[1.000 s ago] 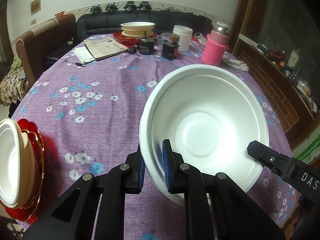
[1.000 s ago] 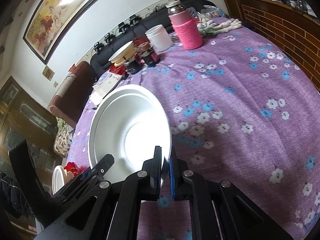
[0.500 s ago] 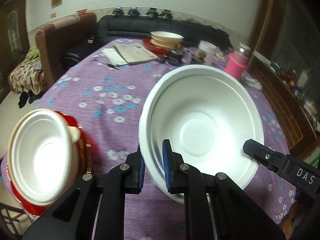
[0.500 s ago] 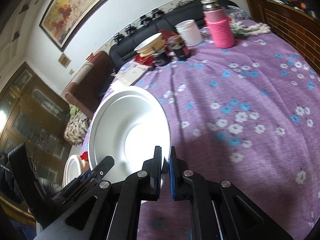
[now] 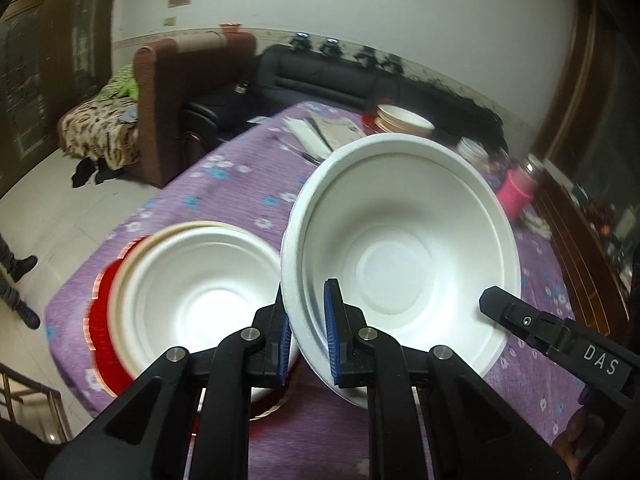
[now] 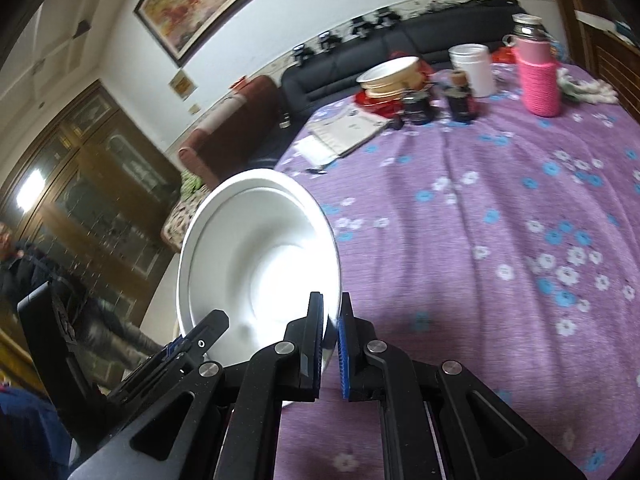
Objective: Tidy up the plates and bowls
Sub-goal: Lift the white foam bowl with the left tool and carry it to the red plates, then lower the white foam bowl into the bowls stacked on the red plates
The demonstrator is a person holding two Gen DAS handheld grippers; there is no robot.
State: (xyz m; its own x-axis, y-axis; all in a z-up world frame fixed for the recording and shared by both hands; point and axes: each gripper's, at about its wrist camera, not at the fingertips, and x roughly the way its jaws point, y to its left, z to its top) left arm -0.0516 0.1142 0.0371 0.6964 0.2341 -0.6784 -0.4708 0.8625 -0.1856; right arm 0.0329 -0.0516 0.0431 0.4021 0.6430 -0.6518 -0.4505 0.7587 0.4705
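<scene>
two grippers hold one white bowl [image 5: 400,248] between them, lifted clear of the purple flowered worktop [image 6: 480,216] and tilted so its inside faces the cameras. the left gripper [image 5: 306,332] has its fingers closed on the bowl's near left rim, one blue pad inside the wall and one outside. the right gripper [image 6: 330,344] has its fingers pinched tight on the opposite rim (in the left wrist view it shows as a black arm marked "das" at the bowl's lower right edge).

just left of the held bowl, at the near edge of the worktop, sits a stack of dishes [image 5: 192,292]: a white bowl on top, cream ones under it, and a red plate at the bottom. the held bowl's rim overlaps the stack's right side in the left wrist view; whether they touch i cannot tell.

far beyond the held bowl, at the back of the worktop, stands a second stack of dishes [image 6: 390,76] on a red plate. to the right of that are two dark jars [image 6: 440,106], a white tub [image 6: 472,66] and a pink-sleeved flask [image 6: 538,76]. papers [image 6: 348,128] lie just in front of the far stack.
</scene>
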